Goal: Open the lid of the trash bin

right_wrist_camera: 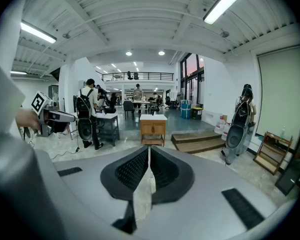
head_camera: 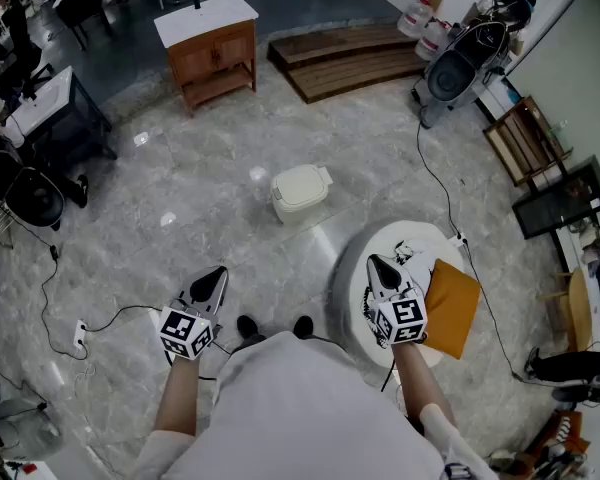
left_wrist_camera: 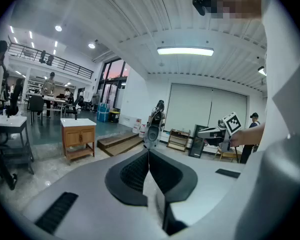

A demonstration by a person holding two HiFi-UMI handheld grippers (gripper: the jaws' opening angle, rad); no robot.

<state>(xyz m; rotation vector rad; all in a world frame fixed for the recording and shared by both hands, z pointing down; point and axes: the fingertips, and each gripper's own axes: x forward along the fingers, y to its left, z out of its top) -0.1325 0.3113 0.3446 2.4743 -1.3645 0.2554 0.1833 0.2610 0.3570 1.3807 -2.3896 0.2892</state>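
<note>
A small cream trash bin (head_camera: pixel 300 192) with its lid down stands on the marble floor, well ahead of me in the head view. My left gripper (head_camera: pixel 216 274) is held low at the left, shut and empty, well short of the bin. My right gripper (head_camera: pixel 376 264) hovers over a round white table (head_camera: pixel 352 286) at the right, also shut with nothing in it. In the left gripper view the jaws of the left gripper (left_wrist_camera: pixel 149 153) meet at the tips. In the right gripper view the right gripper (right_wrist_camera: pixel 149 150) also has its jaws together. Neither gripper view shows the bin.
An orange pad (head_camera: pixel 450 306) lies on the round table. A wooden cabinet (head_camera: pixel 210 50) with a white top stands beyond the bin, a low wooden platform (head_camera: pixel 348 60) to its right. Cables (head_camera: pixel 80 320) trail over the floor at left. A black fan (head_camera: pixel 32 198) sits far left.
</note>
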